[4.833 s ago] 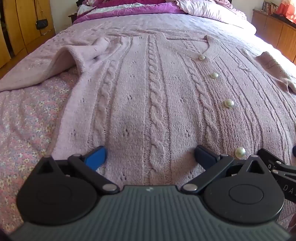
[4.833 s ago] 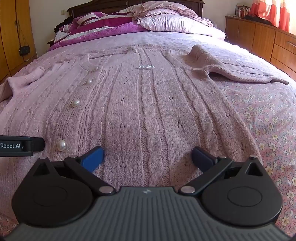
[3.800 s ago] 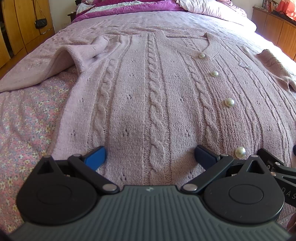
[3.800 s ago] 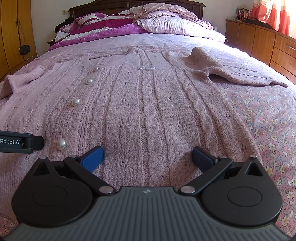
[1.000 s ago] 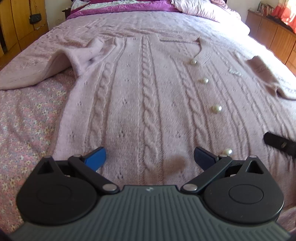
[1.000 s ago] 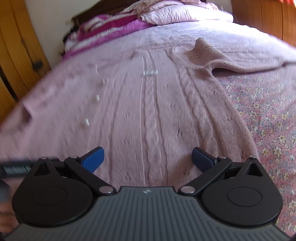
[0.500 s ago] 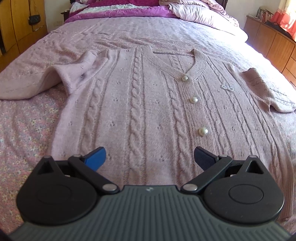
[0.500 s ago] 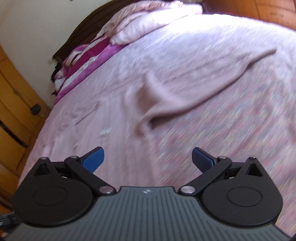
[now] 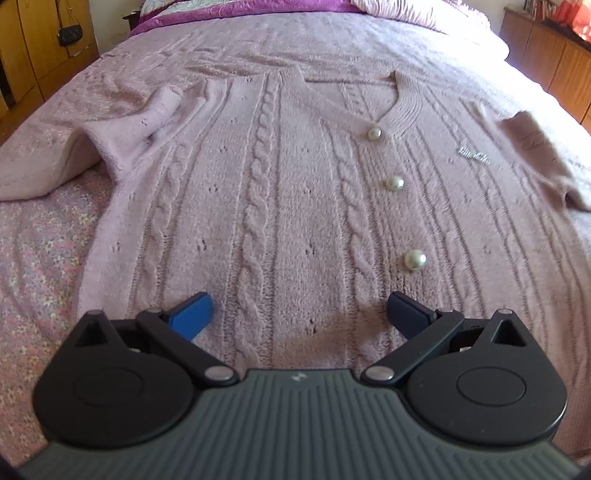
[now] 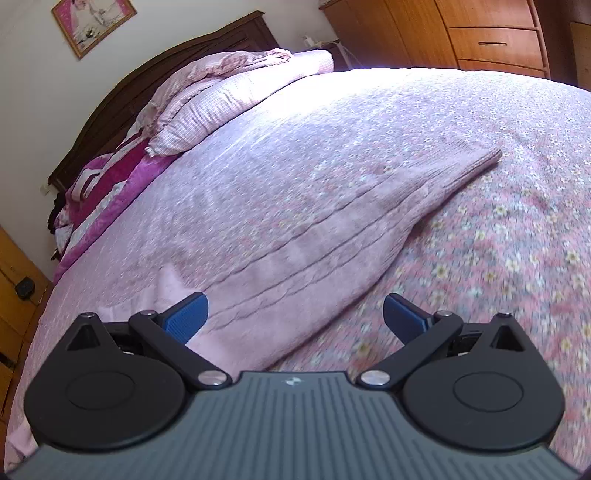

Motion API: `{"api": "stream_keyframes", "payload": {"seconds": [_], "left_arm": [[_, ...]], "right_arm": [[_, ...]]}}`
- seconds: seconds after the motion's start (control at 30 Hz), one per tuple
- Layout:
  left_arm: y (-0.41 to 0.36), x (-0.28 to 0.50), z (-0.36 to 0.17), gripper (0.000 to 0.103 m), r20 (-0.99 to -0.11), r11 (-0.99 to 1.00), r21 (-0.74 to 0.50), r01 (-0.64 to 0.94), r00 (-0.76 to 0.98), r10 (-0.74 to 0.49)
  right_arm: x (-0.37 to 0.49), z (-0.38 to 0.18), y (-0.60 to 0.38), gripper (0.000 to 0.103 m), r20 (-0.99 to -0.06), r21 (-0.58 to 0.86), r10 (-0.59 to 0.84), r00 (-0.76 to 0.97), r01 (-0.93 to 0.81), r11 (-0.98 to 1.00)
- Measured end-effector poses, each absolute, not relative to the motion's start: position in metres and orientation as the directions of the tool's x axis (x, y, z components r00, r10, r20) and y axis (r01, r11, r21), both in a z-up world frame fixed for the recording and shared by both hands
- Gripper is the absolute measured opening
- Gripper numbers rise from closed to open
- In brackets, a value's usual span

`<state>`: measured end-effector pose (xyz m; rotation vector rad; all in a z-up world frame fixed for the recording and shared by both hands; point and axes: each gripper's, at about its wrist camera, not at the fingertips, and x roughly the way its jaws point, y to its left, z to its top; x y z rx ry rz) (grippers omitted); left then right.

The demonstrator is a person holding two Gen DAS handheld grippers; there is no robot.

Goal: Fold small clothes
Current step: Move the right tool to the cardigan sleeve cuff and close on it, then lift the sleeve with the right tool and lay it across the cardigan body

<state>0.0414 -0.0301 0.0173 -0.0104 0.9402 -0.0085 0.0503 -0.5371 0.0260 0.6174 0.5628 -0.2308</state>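
Pillows (image 10: 236, 92) beyond sleeve (image 10: 332, 229) (bedspread (image 10: 517, 258) beneath)

A pink cable-knit cardigan (image 9: 258, 192) lies flat, front up, on the floral bed (image 9: 33, 258) before me. Three pearl buttons (image 9: 394, 182) run down its closed front. My left tongs (image 9: 300, 314) hang wide apart over its hem, holding nothing.

I see a floral bedspread (image 10: 517, 258) near me, pillows (image 10: 221, 99) far left, and wooden drawers (image 10: 491, 33) far right.
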Motion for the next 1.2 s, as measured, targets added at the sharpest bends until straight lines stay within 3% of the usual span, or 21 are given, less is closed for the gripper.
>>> {"api": "stream_keyframes", "payload": {"seconds": [0.27, 0.63, 0.67, 0.7, 0.77, 0.8, 0.83, 0.93, 1.2], "left_arm": [[-0.04, 0.039, 0.009, 0.103, -0.795, 0.999, 0.042, 0.012, 0.606, 0.026], [-0.041, 0.036, 0.005, 0.103, -0.775, 0.997, 0.059, 0.045, 0.632, 0.017], [-0.042, 0.036, 0.005, 0.103, -0.773, 0.997, 0.061, 0.044, 0.634, 0.019], [-0.042, 0.036, 0.005, 0.103, -0.773, 0.997, 0.063, 0.043, 0.634, 0.021], [-0.042, 0.036, 0.005, 0.103, -0.773, 0.997, 0.064, 0.043, 0.634, 0.022], [-0.042, 0.036, 0.005, 0.103, -0.773, 0.997, 0.062, 0.044, 0.634, 0.02], [-0.042, 0.035, 0.005, 0.103, -0.773, 0.997, 0.061, 0.045, 0.635, 0.019], [-0.042, 0.034, 0.005, 0.103, -0.767, 0.997, 0.065, 0.05, 0.642, 0.018], [-0.04, 0.033, 0.005, 0.103, -0.758, 0.996, 0.063, 0.059, 0.652, 0.009]], "right_arm": [[0.082, 0.002, -0.579, 0.102, -0.54, 0.504, -0.111, 0.834, 0.426, 0.751], [0.128, -0.016, -0.588, 0.1, -0.515, 0.429, -0.19, 0.836, 0.443, 0.787], [0.13, -0.016, -0.587, 0.097, -0.517, 0.413, -0.208, 0.83, 0.455, 0.789], [0.132, -0.016, -0.586, 0.084, -0.523, 0.392, -0.231, 0.82, 0.472, 0.789], [0.131, -0.017, -0.588, 0.053, -0.535, 0.376, -0.276, 0.798, 0.517, 0.769], [0.128, -0.018, -0.592, 0.027, -0.541, 0.389, -0.285, 0.791, 0.536, 0.75], [0.124, -0.019, -0.597, 0.02, -0.539, 0.419, -0.275, 0.796, 0.537, 0.732], [0.11, -0.017, -0.603, 0.015, -0.51, 0.453, -0.27, 0.816, 0.522, 0.722], [0.066, 0.023, -0.603, 0.014, -0.435, 0.436, -0.321, 0.841, 0.509, 0.743]]}}
